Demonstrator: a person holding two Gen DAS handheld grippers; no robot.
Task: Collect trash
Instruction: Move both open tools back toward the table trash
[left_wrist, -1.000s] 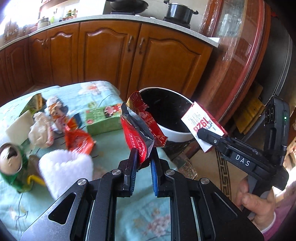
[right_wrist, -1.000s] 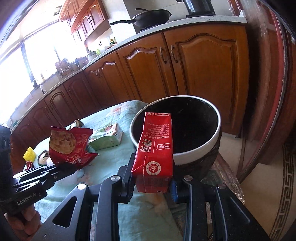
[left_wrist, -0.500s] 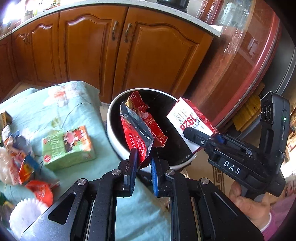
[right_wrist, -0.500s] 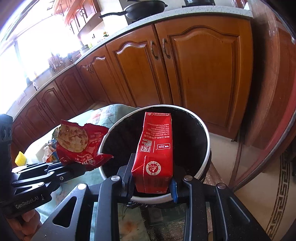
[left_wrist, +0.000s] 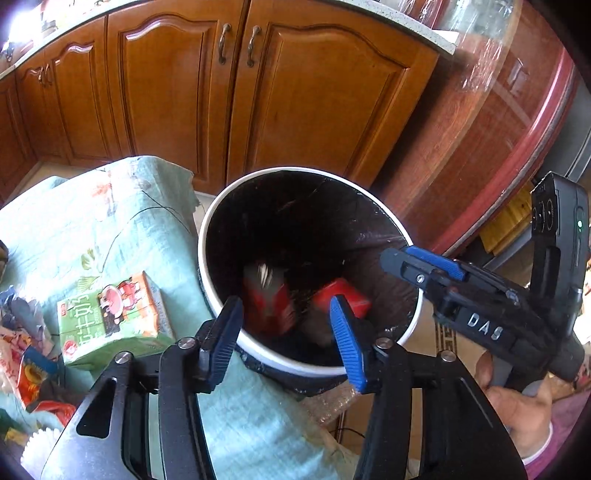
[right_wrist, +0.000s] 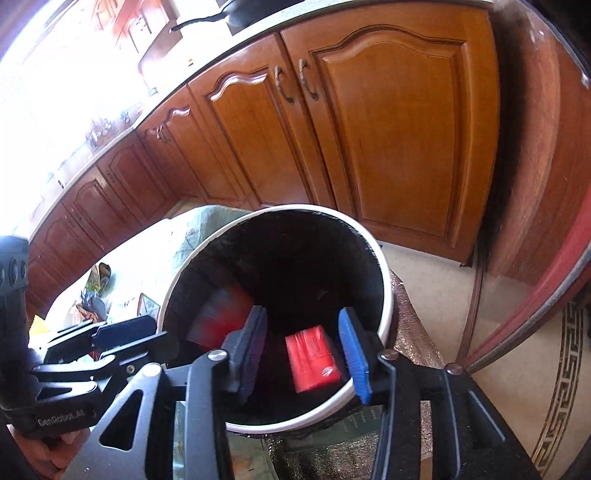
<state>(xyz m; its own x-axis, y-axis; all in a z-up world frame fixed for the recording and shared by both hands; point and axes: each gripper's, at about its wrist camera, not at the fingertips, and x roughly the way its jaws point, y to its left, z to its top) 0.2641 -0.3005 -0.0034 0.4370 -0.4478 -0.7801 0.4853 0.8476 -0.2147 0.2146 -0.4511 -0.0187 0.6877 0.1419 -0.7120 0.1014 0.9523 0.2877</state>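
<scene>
A white-rimmed bin with a black liner (left_wrist: 221, 221) (right_wrist: 384, 280) stands beside the table. My left gripper (left_wrist: 286, 321) is open and empty over its near rim. A red snack wrapper (left_wrist: 267, 299) shows blurred inside the bin, and in the right wrist view (right_wrist: 218, 314). A red carton (left_wrist: 347, 299) (right_wrist: 314, 358) lies in the bin. My right gripper (right_wrist: 304, 339) is open and empty above the bin, and it also shows in the left wrist view (left_wrist: 424, 262).
A green carton (left_wrist: 110, 317) lies on the teal tablecloth (left_wrist: 110, 221) left of the bin. Wrappers and a white paper cup (left_wrist: 37, 446) lie at the table's left edge. Wooden cabinets (left_wrist: 258, 92) stand behind. A glass-fronted cabinet (left_wrist: 498, 129) stands right.
Both grippers moved over the bin and opened. The red snack wrapper left my left gripper and the red carton left my right gripper; both are now inside the bin.
</scene>
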